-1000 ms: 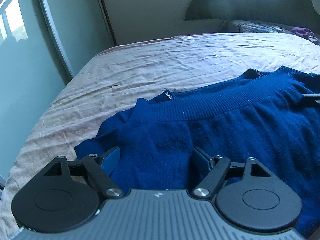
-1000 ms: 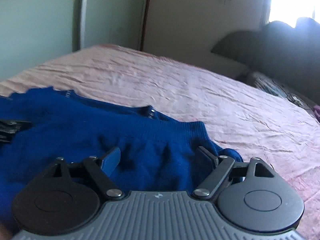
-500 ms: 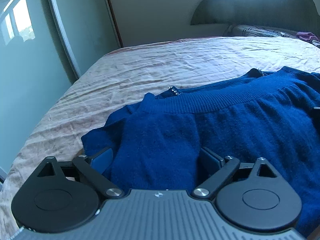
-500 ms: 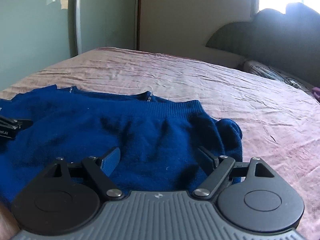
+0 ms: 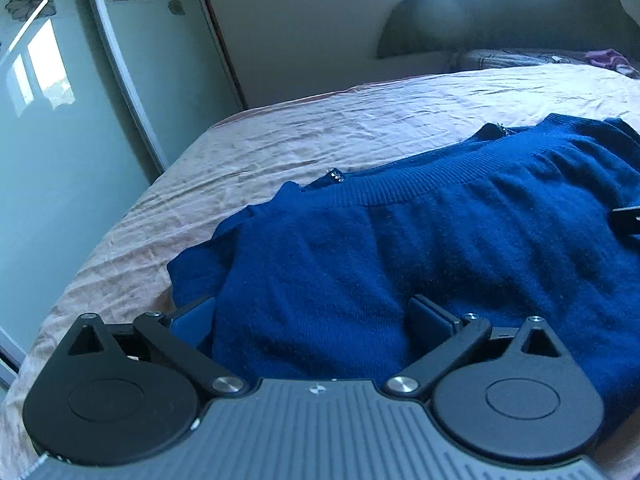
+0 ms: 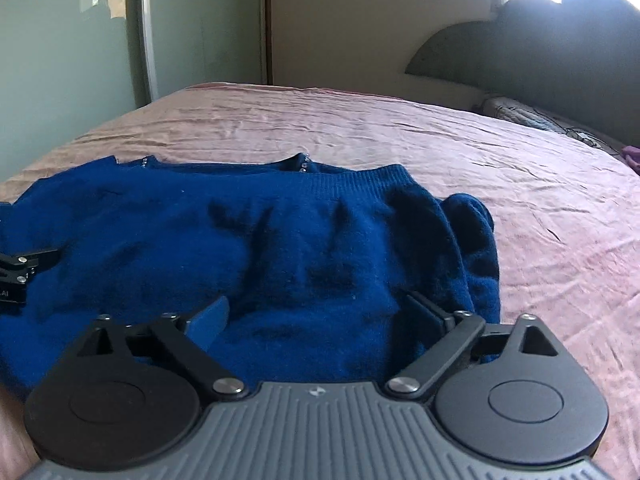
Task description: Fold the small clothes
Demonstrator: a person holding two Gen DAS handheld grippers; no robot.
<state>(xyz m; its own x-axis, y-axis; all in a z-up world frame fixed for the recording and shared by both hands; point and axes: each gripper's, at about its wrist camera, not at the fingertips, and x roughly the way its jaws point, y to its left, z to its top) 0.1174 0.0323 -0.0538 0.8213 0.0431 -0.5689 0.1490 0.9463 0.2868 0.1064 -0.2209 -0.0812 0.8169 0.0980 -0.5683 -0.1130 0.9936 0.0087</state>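
A dark blue knit sweater [image 5: 420, 240] lies folded over on the pink bed sheet [image 5: 320, 136], its ribbed hem across the top and small sparkly trim at the far edge. It also shows in the right wrist view [image 6: 260, 240]. My left gripper [image 5: 312, 320] is open, its jaws wide apart over the sweater's near left part. My right gripper [image 6: 316, 316] is open over the sweater's near right part, beside a bunched sleeve [image 6: 472, 248]. Neither holds cloth. Each gripper's tip shows at the other view's edge.
The bed's left edge [image 5: 100, 248] runs beside a pale green wardrobe door [image 5: 60, 120] with flower decals. A dark headboard [image 6: 540, 60] and patterned pillows [image 6: 532, 120] are at the far end. A purple cloth [image 5: 608, 56] lies near the pillows.
Both grippers have drawn back and tilted up from the sweater, jaws staying open. The sweater lies as folded, with more of it and the room in view.
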